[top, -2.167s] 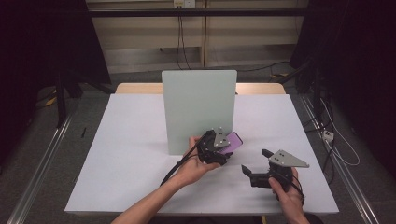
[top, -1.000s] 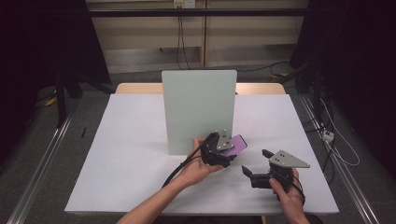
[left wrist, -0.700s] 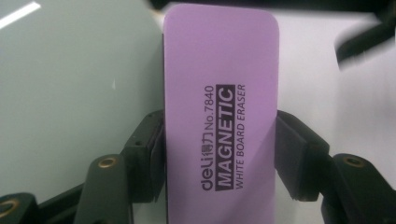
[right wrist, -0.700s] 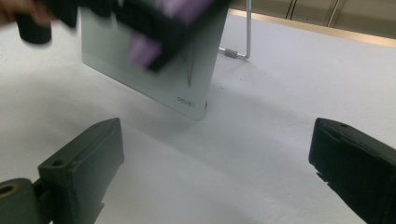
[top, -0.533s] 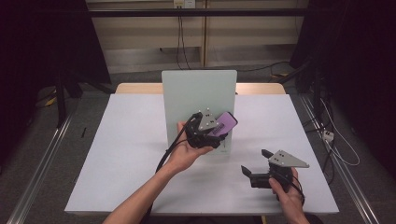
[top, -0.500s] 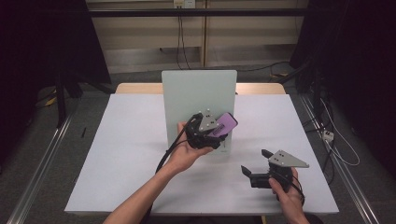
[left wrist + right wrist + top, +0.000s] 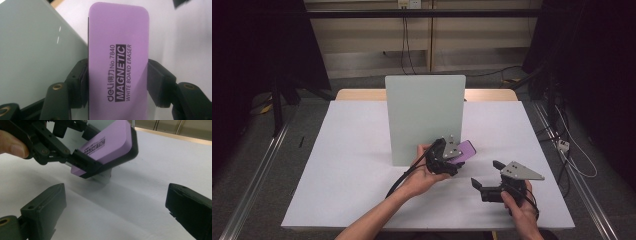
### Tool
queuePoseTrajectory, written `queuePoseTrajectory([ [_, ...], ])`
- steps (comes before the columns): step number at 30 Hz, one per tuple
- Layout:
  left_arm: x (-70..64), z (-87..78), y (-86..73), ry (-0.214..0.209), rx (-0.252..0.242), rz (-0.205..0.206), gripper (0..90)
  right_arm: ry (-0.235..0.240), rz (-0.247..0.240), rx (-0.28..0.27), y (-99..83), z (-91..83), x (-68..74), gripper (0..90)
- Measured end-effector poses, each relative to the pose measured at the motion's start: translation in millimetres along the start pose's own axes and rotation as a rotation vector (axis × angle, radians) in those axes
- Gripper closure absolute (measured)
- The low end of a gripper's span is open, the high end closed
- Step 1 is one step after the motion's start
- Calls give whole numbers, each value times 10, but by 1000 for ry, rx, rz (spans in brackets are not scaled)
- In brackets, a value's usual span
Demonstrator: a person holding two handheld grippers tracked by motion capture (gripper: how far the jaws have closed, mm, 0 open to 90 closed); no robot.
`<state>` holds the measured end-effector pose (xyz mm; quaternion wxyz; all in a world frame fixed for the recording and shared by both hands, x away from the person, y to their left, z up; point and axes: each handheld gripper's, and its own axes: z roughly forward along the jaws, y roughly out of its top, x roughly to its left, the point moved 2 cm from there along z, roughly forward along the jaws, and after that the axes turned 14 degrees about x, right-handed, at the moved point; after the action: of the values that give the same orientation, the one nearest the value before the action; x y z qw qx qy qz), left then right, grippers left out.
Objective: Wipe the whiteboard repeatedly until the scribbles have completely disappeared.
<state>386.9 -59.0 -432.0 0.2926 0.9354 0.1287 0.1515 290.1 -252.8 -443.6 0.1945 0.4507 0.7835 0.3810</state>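
Eraser clamped beside the board

Print reading "MAGNETIC WHITE BOARD ERASER" shows on the purple eraser (image 7: 117, 62) in the left gripper view. Left gripper (image 7: 451, 158) pinches it at the upright pale-green board's (image 7: 424, 117) four o'clock. Right gripper (image 7: 484, 186) gapes wide, holding nothing.

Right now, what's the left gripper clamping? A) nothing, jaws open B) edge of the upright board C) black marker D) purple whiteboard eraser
D: in the left gripper view the left gripper has both jaws pressed against the sides of the purple eraser, printed "MAGNETIC WHITE BOARD ERASER", with the pale green board beside it.
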Motion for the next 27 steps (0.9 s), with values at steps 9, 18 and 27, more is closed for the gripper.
queuePoseTrajectory([
  [9,4,-18,-153,-11,95,49,409,-3,1,2,5,13,1,29],
  [18,-63,86,-33,-26,60,76,408,-2,2,2,6,14,-1,30],
  [27,-22,17,37,15,42,102,409,0,0,1,4,9,-1,30],
])
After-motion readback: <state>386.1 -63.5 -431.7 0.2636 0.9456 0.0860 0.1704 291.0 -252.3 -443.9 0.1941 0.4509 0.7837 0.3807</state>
